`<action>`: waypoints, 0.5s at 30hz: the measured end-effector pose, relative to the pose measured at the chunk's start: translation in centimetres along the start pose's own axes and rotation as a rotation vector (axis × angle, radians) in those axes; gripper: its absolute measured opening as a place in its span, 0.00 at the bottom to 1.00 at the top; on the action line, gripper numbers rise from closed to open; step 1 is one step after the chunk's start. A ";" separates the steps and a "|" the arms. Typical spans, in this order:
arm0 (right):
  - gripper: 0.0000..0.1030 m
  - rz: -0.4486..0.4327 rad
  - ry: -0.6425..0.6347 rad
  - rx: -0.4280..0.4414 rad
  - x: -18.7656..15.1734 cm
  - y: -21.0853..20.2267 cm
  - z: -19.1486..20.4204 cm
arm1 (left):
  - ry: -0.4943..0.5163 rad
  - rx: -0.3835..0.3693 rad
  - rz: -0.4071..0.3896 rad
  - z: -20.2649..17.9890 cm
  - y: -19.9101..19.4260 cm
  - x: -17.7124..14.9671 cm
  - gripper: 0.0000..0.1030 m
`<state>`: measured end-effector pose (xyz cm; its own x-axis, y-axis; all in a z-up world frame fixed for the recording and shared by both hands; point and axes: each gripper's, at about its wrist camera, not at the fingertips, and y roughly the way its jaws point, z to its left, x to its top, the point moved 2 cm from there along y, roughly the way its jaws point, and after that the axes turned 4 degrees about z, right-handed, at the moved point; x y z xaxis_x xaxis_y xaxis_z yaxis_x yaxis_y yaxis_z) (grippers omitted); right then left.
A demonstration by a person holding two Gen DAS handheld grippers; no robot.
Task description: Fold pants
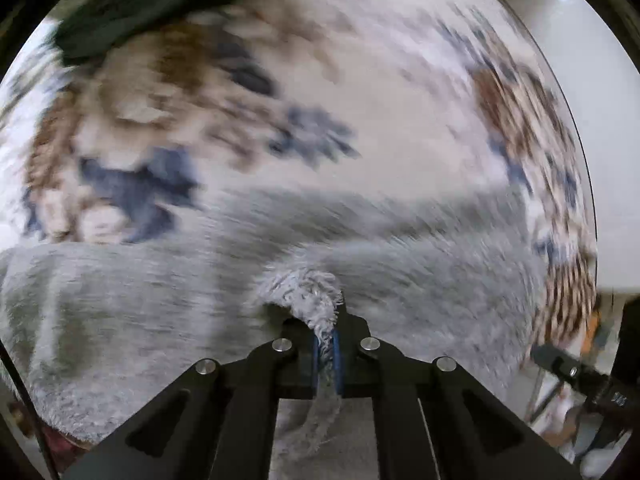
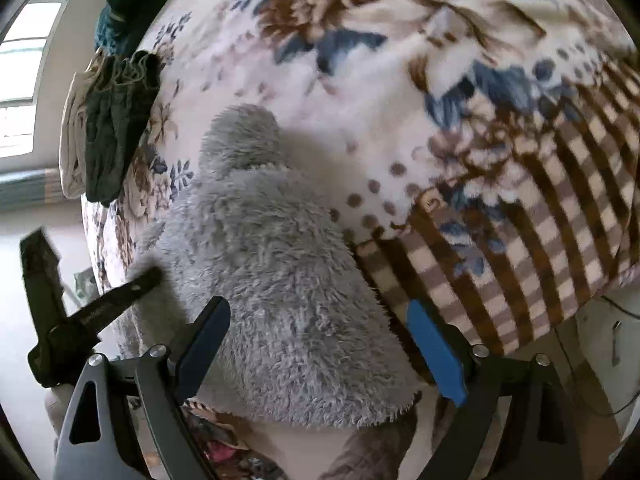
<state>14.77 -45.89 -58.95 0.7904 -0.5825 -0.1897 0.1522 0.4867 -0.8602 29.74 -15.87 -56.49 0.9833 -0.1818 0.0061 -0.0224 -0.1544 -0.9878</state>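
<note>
Bed (image 2: 400,92) under a floral blanket with a brown check border, window light at far left, dark green clothes (image 2: 116,136) heaped at the blanket's edge. Grey fleece pants (image 2: 272,280) lying on the near part of the bed, bunched into a long mound running away from the right camera, one rounded end pointing up the blanket. Left gripper (image 1: 327,354) clamped tight on a pinch of the fluffy fabric, blue pads pressed together with a strip of fleece hanging below them; view smeared by motion blur. Right gripper (image 2: 320,352) spread wide, fingers either side of the mound's near end, gripping nothing. Left tool visible in the right view, reaching in at the pants' left edge.

Judged from this: folding apparently underway but unfinished. Fabric seems doubled over lengthwise, though the layers cannot be told apart in the fleece. Likely still to do: lay the held edge down, flatten, fold across once more.
</note>
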 end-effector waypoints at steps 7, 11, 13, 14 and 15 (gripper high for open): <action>0.90 0.028 0.019 0.053 0.2 1.3 0.1 | -0.183 -0.073 0.001 7.3 -2.4 -1.6 0.12; 0.90 0.034 -0.009 0.059 0.2 1.3 1.4 | -0.183 -0.113 -0.022 7.9 -3.1 -3.3 0.36; 0.90 0.040 -0.022 0.058 0.2 1.2 1.8 | -0.232 -0.202 -0.016 8.3 -2.9 -3.9 0.45; 0.90 0.044 -0.024 0.058 0.1 1.2 1.8 | -0.252 -0.223 -0.021 8.6 -3.0 -4.3 0.55; 0.90 0.047 -0.026 0.059 0.1 1.2 1.8 | -0.265 -0.240 -0.024 8.7 -2.8 -4.7 0.63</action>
<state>16.15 -44.17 -59.17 0.8124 -0.5415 -0.2164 0.1487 0.5512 -0.8210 26.74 -6.13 -55.15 0.9960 0.0781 -0.0427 -0.0094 -0.3851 -0.9228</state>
